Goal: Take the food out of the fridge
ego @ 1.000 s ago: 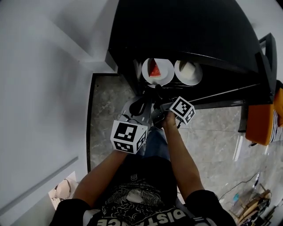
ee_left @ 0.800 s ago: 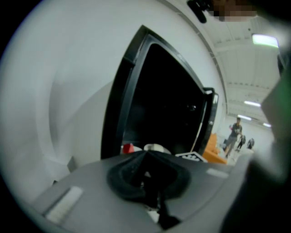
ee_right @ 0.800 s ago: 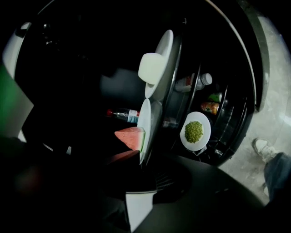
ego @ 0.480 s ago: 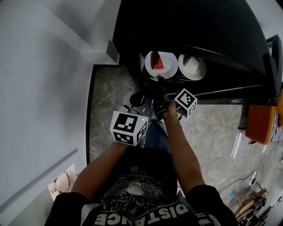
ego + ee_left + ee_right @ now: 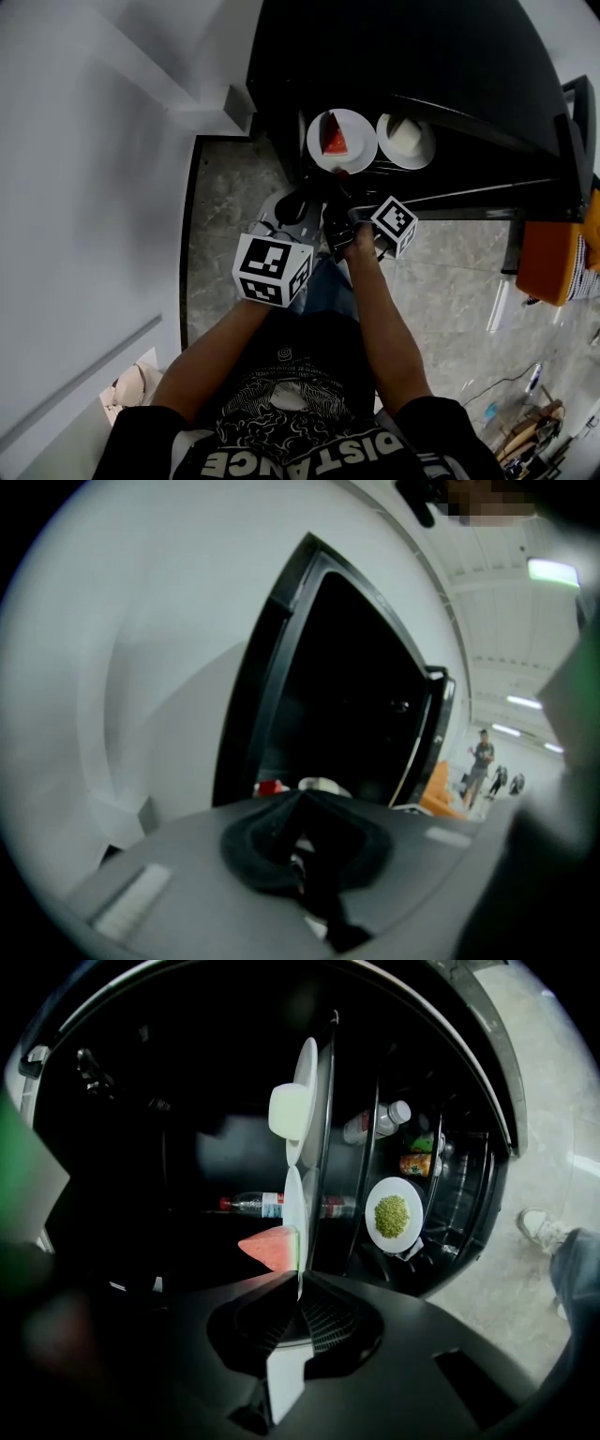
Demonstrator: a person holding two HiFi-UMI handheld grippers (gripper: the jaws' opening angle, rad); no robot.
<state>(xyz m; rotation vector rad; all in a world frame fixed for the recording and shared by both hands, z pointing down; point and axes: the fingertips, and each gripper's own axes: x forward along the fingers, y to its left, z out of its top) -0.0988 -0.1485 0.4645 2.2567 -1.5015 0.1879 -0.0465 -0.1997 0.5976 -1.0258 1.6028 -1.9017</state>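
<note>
The black fridge (image 5: 422, 56) stands open in front of me. On its shelf sits a white plate (image 5: 354, 127) with a red watermelon slice (image 5: 334, 138). My right gripper (image 5: 340, 173) has just been closing and is shut on that plate's near rim. In the right gripper view the plate (image 5: 292, 1206) shows edge-on between the jaws of the right gripper (image 5: 298, 1283), with the watermelon (image 5: 270, 1244) to its left. A second plate (image 5: 406, 141) with white food lies beside it. My left gripper (image 5: 302, 199) hangs shut and holding nothing, just left of the right one, outside the fridge.
Deeper inside are a plate of green food (image 5: 392, 1214), a lying bottle (image 5: 253, 1205) and more bottles (image 5: 380, 1121). An orange object (image 5: 548, 262) stands at the right on the grey tiled floor (image 5: 450, 300). A white wall (image 5: 94, 187) runs along the left.
The right gripper has reached forward a little, rolled, and closed its jaws on the watermelon plate's rim. The left gripper has stayed where it was.
</note>
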